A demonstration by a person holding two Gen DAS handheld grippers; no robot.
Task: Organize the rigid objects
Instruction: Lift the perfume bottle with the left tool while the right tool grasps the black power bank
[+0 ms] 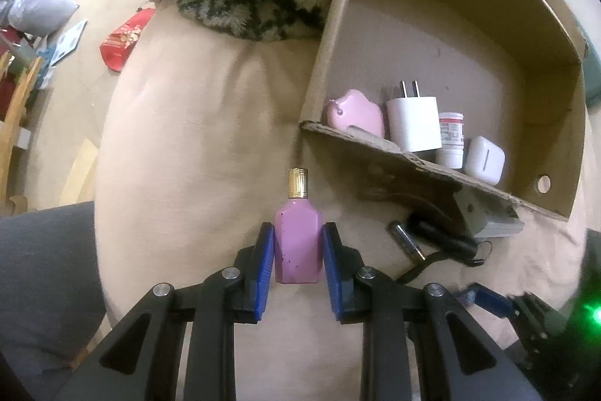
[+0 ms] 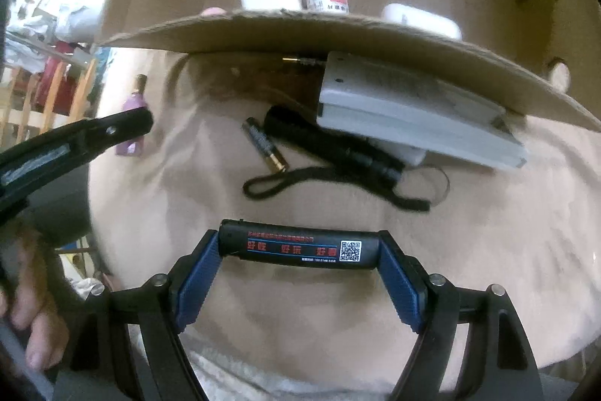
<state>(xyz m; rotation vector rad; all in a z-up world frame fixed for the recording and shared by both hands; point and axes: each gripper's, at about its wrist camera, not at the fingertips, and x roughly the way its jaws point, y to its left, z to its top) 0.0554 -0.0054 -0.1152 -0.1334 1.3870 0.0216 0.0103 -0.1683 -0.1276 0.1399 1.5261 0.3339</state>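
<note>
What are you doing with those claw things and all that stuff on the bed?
Someone is tidying small hard things into a cardboard box. The left claw grips a pink bottle with a gold cap; the right claw pinches a black lighter by its ends. The box already holds a white charger, a pill bottle, a white case and a pink item. A battery and a black flashlight lie outside.

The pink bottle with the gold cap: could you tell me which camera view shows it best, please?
The left wrist view: the pink bottle stands centred and sharp between the left gripper pads, gold cap visible. The right wrist view shows it only small and blurred at the left edge, partly hidden behind the left gripper.
</note>
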